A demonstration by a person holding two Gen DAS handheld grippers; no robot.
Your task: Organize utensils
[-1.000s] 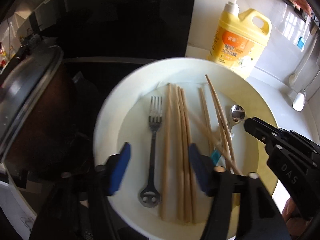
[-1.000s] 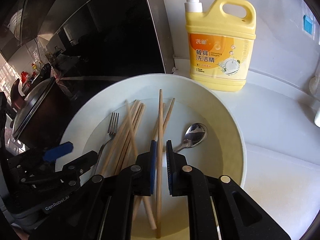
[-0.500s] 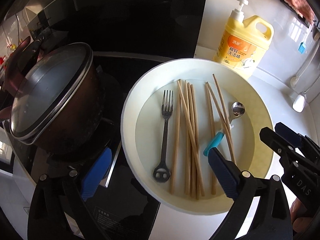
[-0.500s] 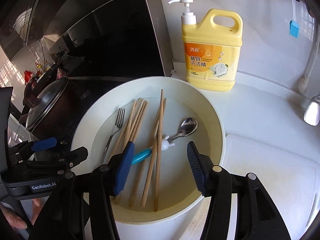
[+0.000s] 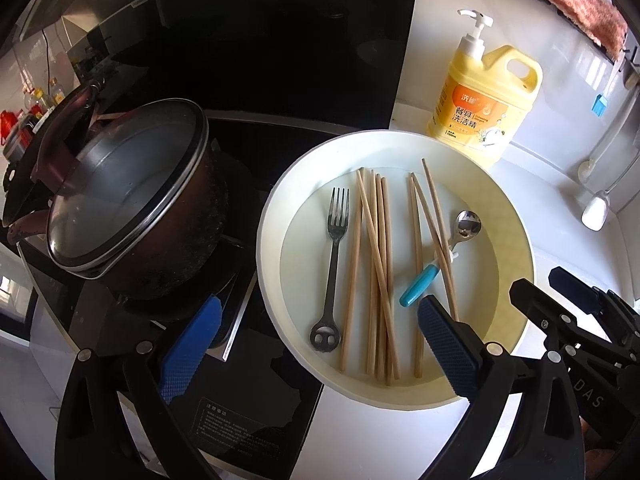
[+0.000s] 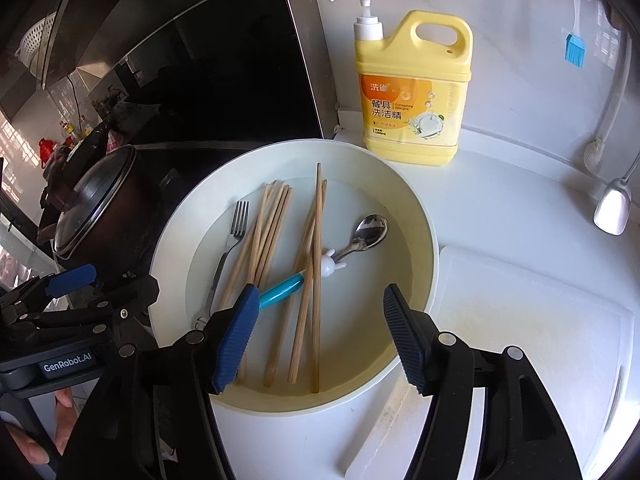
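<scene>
The lidded pot (image 5: 120, 196) sits at left; the left claw (image 5: 316, 344) hangs spread wide and empty; the white basin (image 5: 516, 240) on the desk holds fork (image 5: 334, 260), chopsticks (image 5: 378, 272) and spoon (image 5: 466, 226); the right claw (image 6: 316, 332) gapes empty above it.

Pretty standard kitchen corner: white countertop (image 6: 500, 208) along the right, glossy black backsplash panel (image 5: 280, 40) filling the upper middle, and a black cooktop (image 5: 248, 392) at lower left. White wall (image 6: 500, 8) in the upper right, bright daylight washing over it, plus window reflections on the far left.
</scene>
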